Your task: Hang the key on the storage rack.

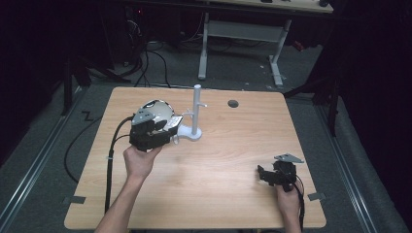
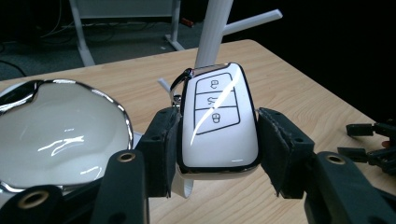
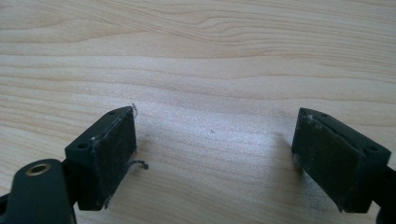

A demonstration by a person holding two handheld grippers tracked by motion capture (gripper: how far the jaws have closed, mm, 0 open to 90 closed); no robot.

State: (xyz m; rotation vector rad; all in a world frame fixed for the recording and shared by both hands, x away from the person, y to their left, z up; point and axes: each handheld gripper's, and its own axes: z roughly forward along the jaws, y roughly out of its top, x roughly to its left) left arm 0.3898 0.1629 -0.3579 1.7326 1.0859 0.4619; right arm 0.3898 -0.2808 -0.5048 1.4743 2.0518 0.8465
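Left hand-held gripper [image 2: 217, 140] is clamping a white car key fob [image 2: 218, 122] between its two black pads [image 2: 161, 149], one pad pressing each long side. Fob is standing roughly upright in the jaws, button face toward the camera, three outlined buttons showing, chrome trim around the edge. A metal ring [image 2: 177, 86] is sticking out at the fob's upper left corner. In the high view the left hand-held gripper [image 1: 167, 133] is sitting over the left-centre part of the surface [image 1: 228, 194], person's left hand [image 1: 141, 160] wrapping it from below, black cable [image 1: 112, 160] trailing down toward the near left edge.

A white stand [image 1: 196, 114] with a round base, an upright post and short side pegs is standing just beside the gripped fob, toward the middle of the far half of the surface; in the left gripper view its post [image 2: 211, 32] is rising right behind the fob. Whether the ring is touching a peg, cannot tell.

Right hand-held gripper [image 1: 265, 175] is resting low near the near right corner, well apart from the fob, held by the right hand [image 1: 287, 199]. Its jaws are spread wide with bare wood between the pads [image 3: 114, 154], gripping nothing.
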